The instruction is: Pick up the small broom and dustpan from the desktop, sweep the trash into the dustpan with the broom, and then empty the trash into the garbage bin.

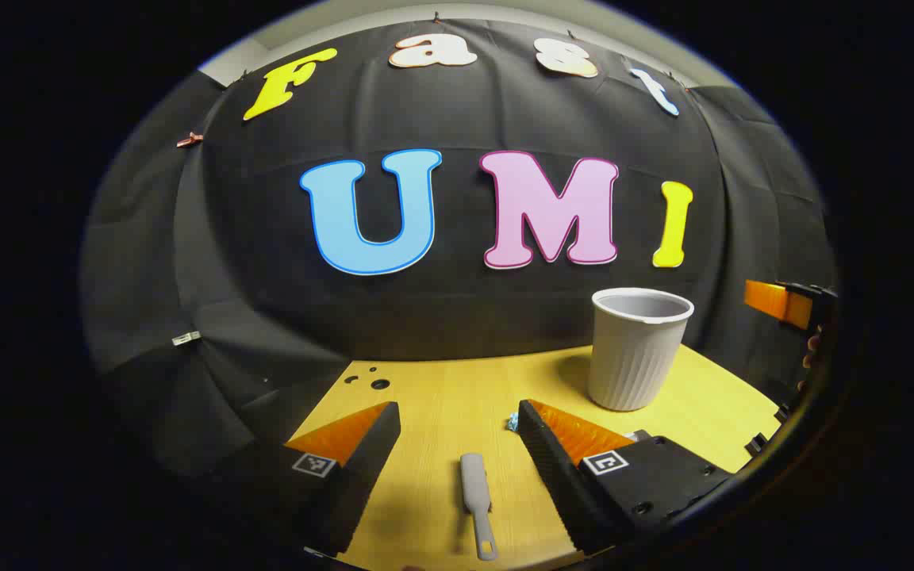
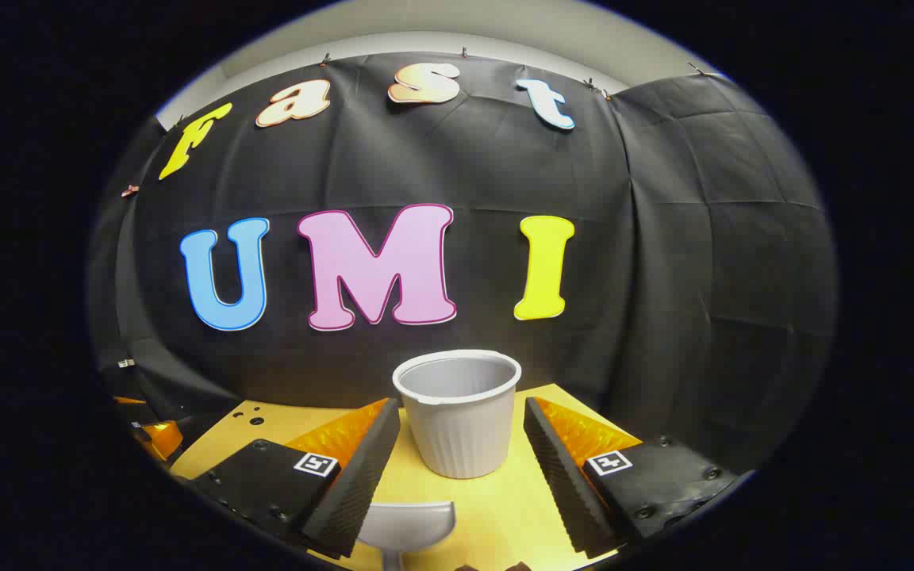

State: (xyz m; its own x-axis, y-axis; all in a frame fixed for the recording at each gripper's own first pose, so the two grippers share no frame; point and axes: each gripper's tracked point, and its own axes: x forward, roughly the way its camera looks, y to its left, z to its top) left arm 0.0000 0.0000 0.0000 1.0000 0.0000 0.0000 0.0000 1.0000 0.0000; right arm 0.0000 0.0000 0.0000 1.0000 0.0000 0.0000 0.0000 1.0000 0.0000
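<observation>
My left gripper [image 1: 458, 412] is open and low over the yellow desktop [image 1: 441, 396]. A slim grey handle [image 1: 478, 504], seemingly the small broom's, lies on the desk between its fingers, untouched. A small blue scrap of trash [image 1: 512, 422] sits by the right fingertip. The ribbed grey garbage bin [image 1: 638, 349] stands upright to the right. My right gripper [image 2: 461, 406] is open too, facing the bin [image 2: 457, 420] from close by. The grey dustpan [image 2: 405, 522] lies on the desk below and between its fingers, not gripped.
The other gripper [image 1: 786, 303] and a bit of a hand [image 1: 810, 349] show at the far right of the left gripper view. Small holes [image 1: 378, 383] mark the desk's far left corner. The black cloth wall [image 1: 457, 301] stands right behind the desk.
</observation>
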